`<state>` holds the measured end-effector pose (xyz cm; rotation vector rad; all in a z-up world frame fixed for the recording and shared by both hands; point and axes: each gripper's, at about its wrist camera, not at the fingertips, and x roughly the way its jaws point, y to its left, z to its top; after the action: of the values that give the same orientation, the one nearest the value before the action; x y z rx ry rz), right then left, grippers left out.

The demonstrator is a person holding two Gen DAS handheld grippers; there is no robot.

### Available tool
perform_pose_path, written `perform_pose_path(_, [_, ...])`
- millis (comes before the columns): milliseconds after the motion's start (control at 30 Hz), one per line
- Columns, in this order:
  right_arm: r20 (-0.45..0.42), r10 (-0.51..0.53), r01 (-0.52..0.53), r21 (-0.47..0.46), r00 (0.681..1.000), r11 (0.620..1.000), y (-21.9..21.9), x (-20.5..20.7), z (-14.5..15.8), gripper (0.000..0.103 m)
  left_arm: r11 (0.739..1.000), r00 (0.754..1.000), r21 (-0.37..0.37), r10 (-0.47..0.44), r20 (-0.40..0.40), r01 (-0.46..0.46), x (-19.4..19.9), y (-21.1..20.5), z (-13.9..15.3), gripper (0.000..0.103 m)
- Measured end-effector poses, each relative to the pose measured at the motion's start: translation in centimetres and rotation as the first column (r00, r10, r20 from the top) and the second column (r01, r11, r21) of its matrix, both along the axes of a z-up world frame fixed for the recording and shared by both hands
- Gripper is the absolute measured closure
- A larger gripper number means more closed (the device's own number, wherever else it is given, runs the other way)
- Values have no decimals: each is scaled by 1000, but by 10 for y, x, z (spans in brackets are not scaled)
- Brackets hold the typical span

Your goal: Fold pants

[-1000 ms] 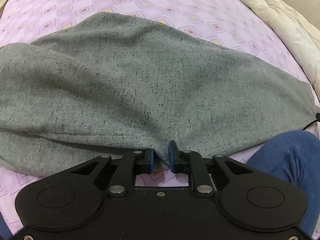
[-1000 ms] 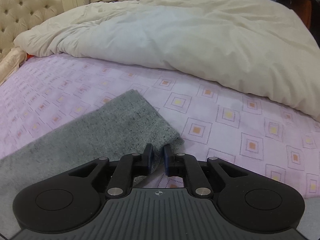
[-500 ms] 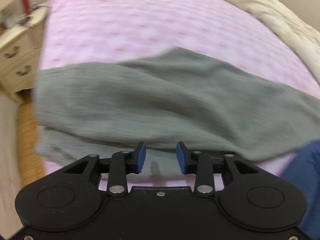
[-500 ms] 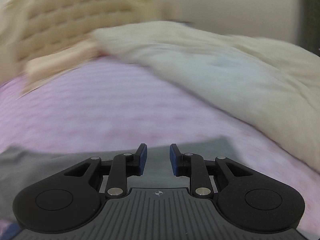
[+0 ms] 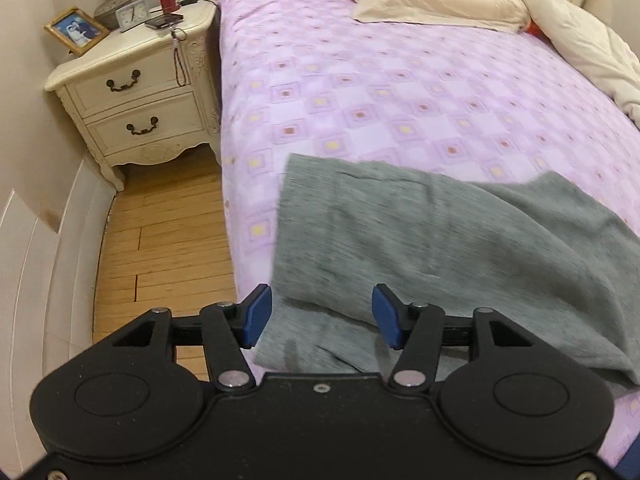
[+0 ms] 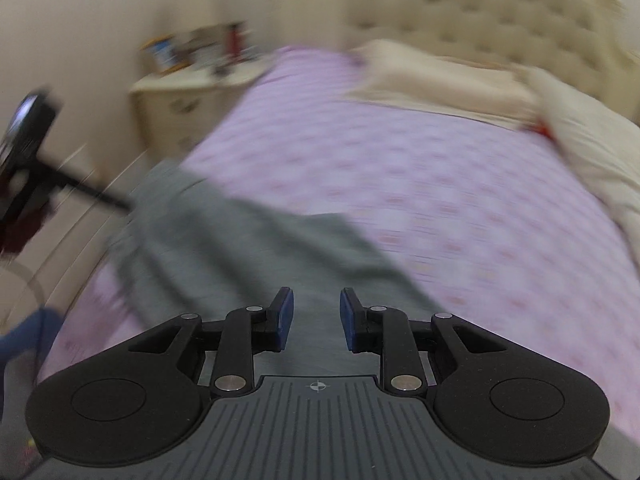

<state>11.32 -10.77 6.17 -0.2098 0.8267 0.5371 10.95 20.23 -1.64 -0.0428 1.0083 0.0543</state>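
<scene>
Soft, limp pants: best pinched at a corner. Left gripper just widened, right gripper narrowly parted; both empty.

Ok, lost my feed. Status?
Left gripper open, jaws just widened. Right gripper open, empty. Grey pants lying on bed. Nothing in the way.

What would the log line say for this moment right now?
step: fold pants | left gripper: open, just widened, empty | right gripper: open, empty | gray pants: folded over, lying on purple bedsheet
</scene>
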Motion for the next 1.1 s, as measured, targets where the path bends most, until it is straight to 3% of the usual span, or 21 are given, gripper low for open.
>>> perform_pose_path(67, [-2,65,-65,-18,998,998,18,-2,-6,78,1000,1000,-22,-7,-4,7,5,8,-7,35])
perform_pose_path(300, [-4,222,-222,-60,975,973,72,-17,-20,76,998,999,-55,-32,11,32,20,19,-26,35])
perform_pose_path(500, [56,376,-353,-240,925,904,107,-35,-41,72,995,998,-91,-53,-16,52,41,10,-38,35])
perform_pose_path(567, [75,431,-389,-311,899,867,119,-42,-49,72,996,998,-74,-59,-16,57,45,5,-38,42])
perform_pose_path(633, [109,479,-407,-386,871,828,129,-49,-58,72,996,998,-75,-53,-20,51,49,1,-36,65])
perform_pose_path(700, [150,519,-401,-472,841,785,137,-56,-68,73,996,999,-79,-42,-31,39,54,0,-33,77])
perform_pose_path(767, [196,563,-377,-564,803,735,143,-62,-80,74,996,998,-87,-34,-55,29,59,0,-29,81])
perform_pose_path(833, [228,588,-366,-597,776,714,142,-67,-84,86,993,996,-116,-23,-85,13,66,4,-24,88])
perform_pose_path(867, [231,580,-370,-577,781,728,139,-67,-81,93,992,995,-125,-15,-102,2,69,6,-22,92])
perform_pose_path(900, [233,558,-373,-537,796,756,136,-66,-73,93,991,994,-132,-6,-114,-9,71,9,-18,98])
perform_pose_path(1000, [241,469,-357,-393,850,848,121,-62,-48,95,987,992,-161,2,-125,-23,77,18,-1,98])
perform_pose_path(1100, [206,406,-350,-259,890,900,108,-59,-24,95,984,995,-178,-10,-100,-8,74,24,20,98])
